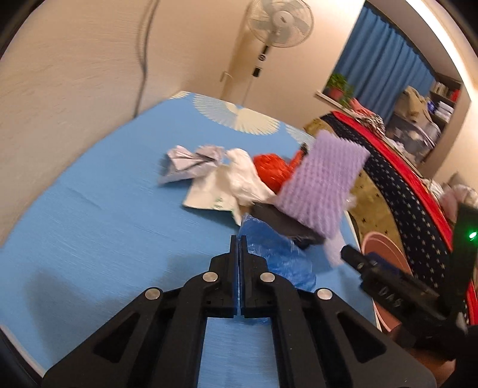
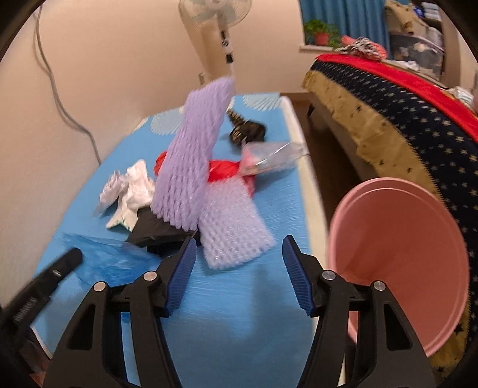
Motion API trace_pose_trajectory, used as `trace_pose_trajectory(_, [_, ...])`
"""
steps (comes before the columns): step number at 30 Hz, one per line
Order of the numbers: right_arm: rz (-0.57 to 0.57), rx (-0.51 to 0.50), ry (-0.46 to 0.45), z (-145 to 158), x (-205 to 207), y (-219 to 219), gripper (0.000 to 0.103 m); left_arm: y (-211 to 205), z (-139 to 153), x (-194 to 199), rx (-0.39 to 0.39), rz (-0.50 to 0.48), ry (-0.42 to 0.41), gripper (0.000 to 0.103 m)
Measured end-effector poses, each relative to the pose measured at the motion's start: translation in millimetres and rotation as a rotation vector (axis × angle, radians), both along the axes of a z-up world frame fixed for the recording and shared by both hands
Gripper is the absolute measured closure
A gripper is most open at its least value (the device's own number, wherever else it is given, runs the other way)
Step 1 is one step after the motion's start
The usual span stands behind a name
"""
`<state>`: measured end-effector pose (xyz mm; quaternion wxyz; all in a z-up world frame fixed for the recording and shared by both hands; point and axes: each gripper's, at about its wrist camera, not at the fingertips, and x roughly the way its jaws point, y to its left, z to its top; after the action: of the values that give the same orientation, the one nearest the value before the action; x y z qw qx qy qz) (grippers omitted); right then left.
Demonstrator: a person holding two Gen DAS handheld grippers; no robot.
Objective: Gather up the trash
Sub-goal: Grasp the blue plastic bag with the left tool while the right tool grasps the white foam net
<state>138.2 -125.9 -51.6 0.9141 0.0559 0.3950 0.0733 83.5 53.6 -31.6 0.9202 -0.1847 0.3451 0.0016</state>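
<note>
A heap of trash lies on the blue mat (image 1: 89,209): crumpled grey paper (image 1: 191,162), white plastic bag (image 1: 236,182), red bag (image 1: 270,167), purple foam net (image 1: 322,185), black wrapper (image 1: 283,222), blue plastic bag (image 1: 277,253). My left gripper (image 1: 238,238) is shut and empty just left of the blue bag. My right gripper (image 2: 239,250) is open, its blue pads (image 2: 183,268) just short of the purple foam net (image 2: 194,161). A second foam piece (image 2: 233,229) lies flat between the jaws' far ends. The pink bin (image 2: 400,256) stands to the right.
A clear plastic wrapper (image 2: 269,158) and a dark patterned wrapper (image 2: 248,131) lie farther back on the mat (image 2: 239,313). A bed with a starred blanket (image 2: 403,119) is on the right. A standing fan (image 1: 277,27) and the wall are behind.
</note>
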Motion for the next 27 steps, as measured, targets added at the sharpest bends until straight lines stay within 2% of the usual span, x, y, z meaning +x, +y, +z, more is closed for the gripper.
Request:
trace_pose_trajectory(6, [0.005, -0.071, 0.039, -9, 10, 14, 0.045, 6, -2, 8, -0.018, 0.009, 0.015, 0.103])
trace_pose_trajectory(11, [0.013, -0.075, 0.076, -17, 10, 13, 0.089, 4, -2, 11, -0.019, -0.001, 0.012, 0.103])
trace_pose_trajectory(16, [-0.003, -0.051, 0.069, -10, 2, 4, 0.092, -1, -4, 11, -0.031, -0.024, 0.015, 0.103])
trace_pose_trajectory(27, [-0.025, -0.01, 0.018, 22, -32, -17, 0.092, -16, 13, -4, 0.005, -0.075, -0.058, 0.103])
